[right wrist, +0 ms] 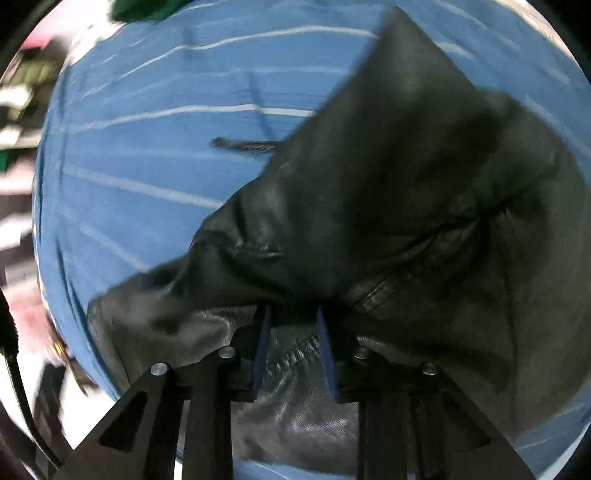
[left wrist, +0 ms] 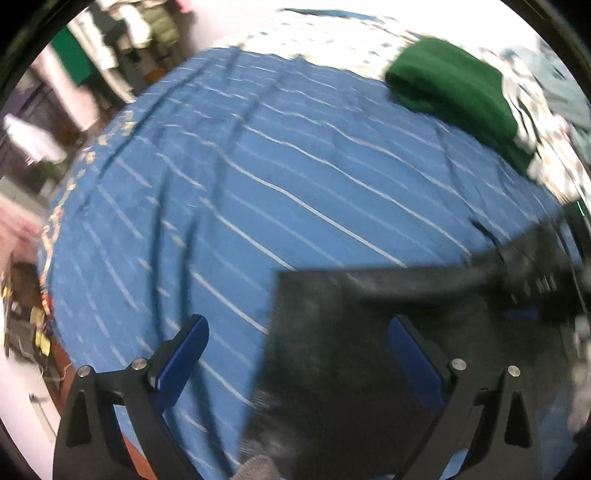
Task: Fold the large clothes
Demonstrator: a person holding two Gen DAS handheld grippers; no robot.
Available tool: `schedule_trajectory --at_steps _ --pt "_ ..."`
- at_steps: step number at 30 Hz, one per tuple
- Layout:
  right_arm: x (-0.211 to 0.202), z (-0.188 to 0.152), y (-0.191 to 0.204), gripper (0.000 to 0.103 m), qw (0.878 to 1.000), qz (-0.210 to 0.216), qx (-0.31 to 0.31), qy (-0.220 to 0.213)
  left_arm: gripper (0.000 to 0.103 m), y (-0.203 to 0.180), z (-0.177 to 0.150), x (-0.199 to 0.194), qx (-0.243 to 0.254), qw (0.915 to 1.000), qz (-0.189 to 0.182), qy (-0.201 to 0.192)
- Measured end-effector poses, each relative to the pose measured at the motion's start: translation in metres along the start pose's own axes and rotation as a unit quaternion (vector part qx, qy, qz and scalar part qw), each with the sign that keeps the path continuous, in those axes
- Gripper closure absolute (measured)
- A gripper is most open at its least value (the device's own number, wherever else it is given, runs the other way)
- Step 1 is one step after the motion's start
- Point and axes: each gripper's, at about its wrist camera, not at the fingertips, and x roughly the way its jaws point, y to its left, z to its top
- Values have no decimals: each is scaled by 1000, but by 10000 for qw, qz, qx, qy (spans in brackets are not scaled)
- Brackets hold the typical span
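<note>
A blue bedspread (left wrist: 258, 177) with thin white stripes covers the bed and fills most of both views. On it lies a black leather jacket (right wrist: 406, 192); in the right wrist view it takes up the whole right and lower part of the picture, creased and bunched, with stitched seams showing and a dark cord or zip pull (right wrist: 243, 144) sticking out from its edge onto the blue cloth. In the left wrist view the same jacket (left wrist: 351, 332) lies flat at lower right, its straight edge running up the middle of the frame, blurred. Toward the far side of the bed sits a folded green garment (left wrist: 454, 88), beside a white patterned cloth (left wrist: 332, 37) and a pale heap at the right edge. Past the bed's left side there are hanging clothes (left wrist: 147, 26) and clutter, too blurred to name. The left gripper (left wrist: 295, 328) hangs over the jacket's edge with its jaws wide apart and nothing between them. The right gripper (right wrist: 293, 321) points down at the jacket, its jaws narrowly apart with a fold of leather between them; whether the pads press on it I cannot tell.
</note>
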Motion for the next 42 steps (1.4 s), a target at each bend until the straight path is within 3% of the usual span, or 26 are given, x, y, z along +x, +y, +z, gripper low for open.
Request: schedule_trajectory --at_steps 5,8,9,10,14,16,18,19,21,22,24,25,28,33,36,38,42 --pt "2 5 7 76 9998 -107 -72 172 3 -36 -11 39 529 9981 159 258" --pt "-12 3 -8 76 9985 511 64 183 3 -40 -17 71 550 9963 83 659" --pt "-25 -5 -21 76 9954 948 170 -11 2 -40 -19 81 531 9956 5 771" --pt "-37 -14 -32 75 9933 1118 244 -181 0 -37 -20 87 430 9965 -98 710" --pt "-91 -67 -106 71 9795 1385 813 -1219 0 -27 -22 88 311 9970 -379 599" --pt "-113 -92 -144 58 9733 1027 1130 -1712 0 -27 -24 87 283 9977 -355 510" --pt "-117 -119 -185 56 9663 646 1556 -1946 0 -28 -24 85 240 9981 -267 500" --pt "-110 -130 -205 56 9633 701 1782 -1880 0 -30 -25 83 249 9979 -187 568" --pt "-91 -140 -235 55 9550 1040 2188 -1710 0 -36 -29 71 300 9969 103 724" --pt "-78 -144 -248 55 9466 1420 2309 -1746 0 -40 -30 59 379 9962 356 697" --pt "-64 -148 -259 56 9259 2053 2398 -2074 0 -47 -31 33 531 9968 458 394" --pt "-59 -148 -260 56 9191 2214 2431 -2172 0 -53 -31 19 581 9972 371 277" --pt "-40 -133 -269 55 8905 2817 2611 -2439 0 -86 -26 -12 669 9971 -354 102" --pt "-17 -113 -270 52 8724 3191 2628 -2608 0 -145 -19 26 783 9912 -936 517" --pt "-16 -120 -273 53 8691 3214 2628 -2688 0 -158 -23 51 947 9899 -817 673" --pt "-19 -133 -279 53 8740 3082 2644 -2670 0 -153 -26 52 825 9896 -986 639" --pt "-13 -126 -283 48 8651 3359 2621 -2647 0 -145 -30 51 750 9882 -1142 698"
